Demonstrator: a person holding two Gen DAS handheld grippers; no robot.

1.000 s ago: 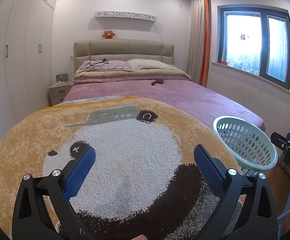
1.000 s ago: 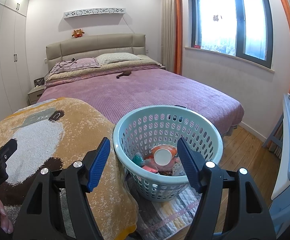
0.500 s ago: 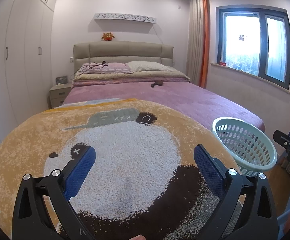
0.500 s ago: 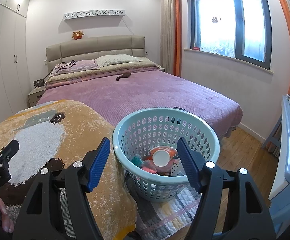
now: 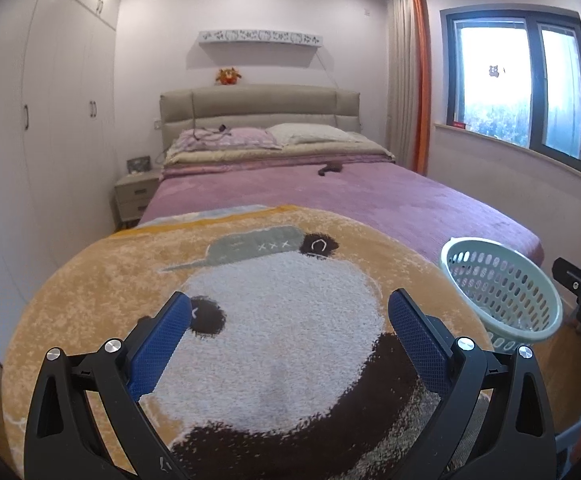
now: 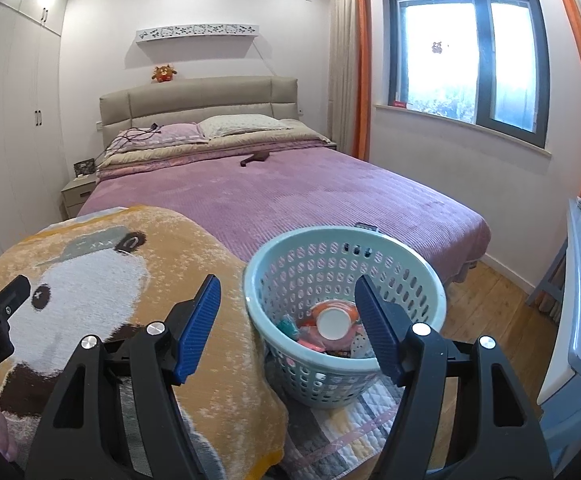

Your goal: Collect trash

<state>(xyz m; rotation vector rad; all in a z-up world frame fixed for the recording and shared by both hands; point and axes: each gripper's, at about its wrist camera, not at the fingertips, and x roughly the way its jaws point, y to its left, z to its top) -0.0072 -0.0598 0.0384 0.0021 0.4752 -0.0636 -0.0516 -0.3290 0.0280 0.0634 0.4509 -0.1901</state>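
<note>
Hovered lower left over the panda blanket point(image 5: 274, 320): left gripper point(image 5: 290, 338), jaws wide, empty. Right gripper point(image 6: 288, 316) likewise wide, empty. Lower centre, basket point(image 6: 410, 264) already held trash point(image 6: 332, 322); probably nearly finished.

Purple bed point(image 6: 290, 196), beige headboard point(image 6: 198, 100), white wardrobes point(image 5: 30, 120), bright window point(image 6: 466, 60), wood floor point(image 6: 486, 308).

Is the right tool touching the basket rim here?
Cannot tell. In the right wrist view the open right tool overlaps the basket rim in the picture, with no gap or contact plainly shown; the left wrist view shows only its tip.
</note>
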